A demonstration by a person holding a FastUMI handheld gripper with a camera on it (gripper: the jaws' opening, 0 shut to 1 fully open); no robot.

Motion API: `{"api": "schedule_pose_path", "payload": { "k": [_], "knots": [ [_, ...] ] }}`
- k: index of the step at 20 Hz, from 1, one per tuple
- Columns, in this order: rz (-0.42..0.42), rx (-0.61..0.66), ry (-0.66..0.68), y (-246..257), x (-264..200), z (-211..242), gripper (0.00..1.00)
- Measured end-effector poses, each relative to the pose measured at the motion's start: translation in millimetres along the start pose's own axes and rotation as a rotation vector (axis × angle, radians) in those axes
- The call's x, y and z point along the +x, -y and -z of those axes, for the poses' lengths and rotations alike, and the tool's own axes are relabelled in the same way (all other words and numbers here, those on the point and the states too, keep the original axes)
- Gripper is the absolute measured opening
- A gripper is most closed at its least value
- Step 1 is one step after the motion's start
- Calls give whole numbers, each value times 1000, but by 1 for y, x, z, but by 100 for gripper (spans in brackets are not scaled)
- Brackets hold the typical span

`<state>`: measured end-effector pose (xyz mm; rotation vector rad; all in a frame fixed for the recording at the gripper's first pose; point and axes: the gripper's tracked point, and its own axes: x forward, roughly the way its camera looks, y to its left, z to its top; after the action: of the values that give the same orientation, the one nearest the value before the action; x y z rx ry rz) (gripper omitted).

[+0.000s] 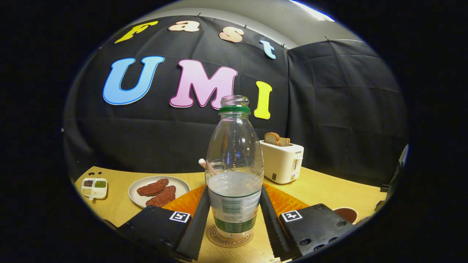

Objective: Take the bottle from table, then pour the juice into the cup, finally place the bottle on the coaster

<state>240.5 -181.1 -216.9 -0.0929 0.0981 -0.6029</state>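
Bottle (234,171) upright on coaster (229,236) on tabletop (321,186), between fingers (197,219); both fingers touch its sides, gripping it.

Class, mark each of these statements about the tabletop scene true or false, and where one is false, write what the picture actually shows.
1. The bottle stands upright between the fingers of the gripper. True.
2. The bottle has a cap screwed on. False: its mouth is open, with only a green ring at the neck.
3. The bottle's base rests on the round coaster. True.
4. The toaster is empty. False: slices of bread stick out of its top.
5. The plate beside the orange mat holds two reddish-brown pieces of food. True.
6. The bottle is full to the neck. False: liquid fills only its lower part.
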Motion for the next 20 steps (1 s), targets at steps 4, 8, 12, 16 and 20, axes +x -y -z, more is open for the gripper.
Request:
{"api": "schedule_pose_path", "payload": {
  "k": [4,8,12,16,20],
  "knots": [
    [-2,20,-13,-5,-1,19,75],
    [-1,16,-26,-7,4,30,75],
    [-4,12,-23,-9,4,34,75],
    [1,13,-30,-6,3,38,79],
    [33,21,-44,2,5,40,92]
  ]
}}
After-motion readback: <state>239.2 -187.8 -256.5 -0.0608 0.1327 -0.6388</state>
